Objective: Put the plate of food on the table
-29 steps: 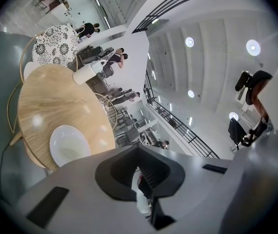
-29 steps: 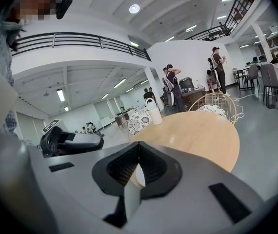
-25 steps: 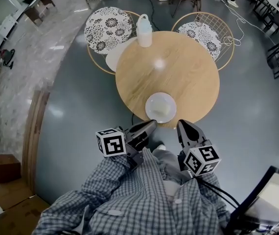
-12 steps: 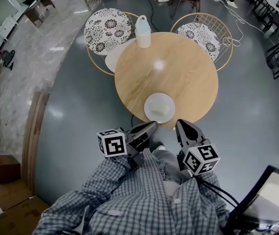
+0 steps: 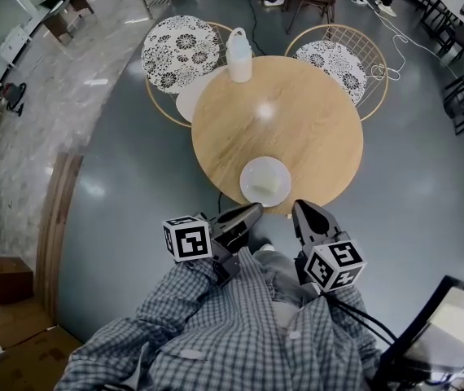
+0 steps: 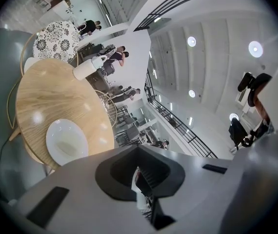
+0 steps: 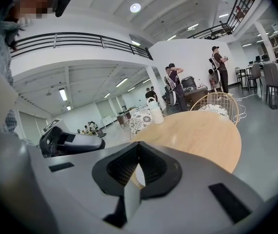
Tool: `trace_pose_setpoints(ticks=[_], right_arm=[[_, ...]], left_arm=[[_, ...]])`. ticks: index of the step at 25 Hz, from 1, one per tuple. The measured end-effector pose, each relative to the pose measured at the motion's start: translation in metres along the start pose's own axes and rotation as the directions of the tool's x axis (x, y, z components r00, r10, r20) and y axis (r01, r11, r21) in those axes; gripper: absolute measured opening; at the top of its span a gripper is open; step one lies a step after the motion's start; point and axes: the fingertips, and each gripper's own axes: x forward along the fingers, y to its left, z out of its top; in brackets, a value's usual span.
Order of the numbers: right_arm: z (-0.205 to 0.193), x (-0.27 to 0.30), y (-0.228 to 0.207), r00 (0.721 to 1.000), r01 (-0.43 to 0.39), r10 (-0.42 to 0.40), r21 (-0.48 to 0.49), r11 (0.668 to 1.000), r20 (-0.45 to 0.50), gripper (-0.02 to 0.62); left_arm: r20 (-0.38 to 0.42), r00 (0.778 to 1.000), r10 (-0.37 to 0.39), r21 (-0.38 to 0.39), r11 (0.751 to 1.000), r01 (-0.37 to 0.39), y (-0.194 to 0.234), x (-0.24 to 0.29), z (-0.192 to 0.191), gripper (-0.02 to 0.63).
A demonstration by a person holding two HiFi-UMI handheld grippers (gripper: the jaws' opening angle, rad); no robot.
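A white plate (image 5: 265, 181) with pale food lies on the round wooden table (image 5: 297, 112), close to its near edge; the left gripper view shows the plate (image 6: 66, 141) too. My left gripper (image 5: 258, 208) is shut and empty, held just off the table's near edge, below and left of the plate. My right gripper (image 5: 296, 207) is shut too, with nothing in it, just below and right of the plate. In the left gripper view the jaws (image 6: 138, 172) meet; in the right gripper view the jaws (image 7: 139, 168) meet as well, over the table (image 7: 202, 133).
A white jug (image 5: 239, 54) stands at the table's far edge. Two wire chairs with patterned cushions (image 5: 181, 49) (image 5: 338, 63) sit behind the table, with a white disc (image 5: 193, 98) by the left one. Cardboard boxes (image 5: 6, 279) lie at left. People stand far off (image 7: 218, 62).
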Motion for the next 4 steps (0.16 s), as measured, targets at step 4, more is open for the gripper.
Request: trace_pose_setpoints(ticks=[4], right_arm=[[-0.0005, 0.0018, 0.0023, 1.000, -0.008, 0.008, -0.010, 1.000, -0.006, 0.008]], left_arm=[[0.004, 1.000, 0.003, -0.018, 1.000, -0.003, 0.0028, -0.0008, -0.0002, 0.007]])
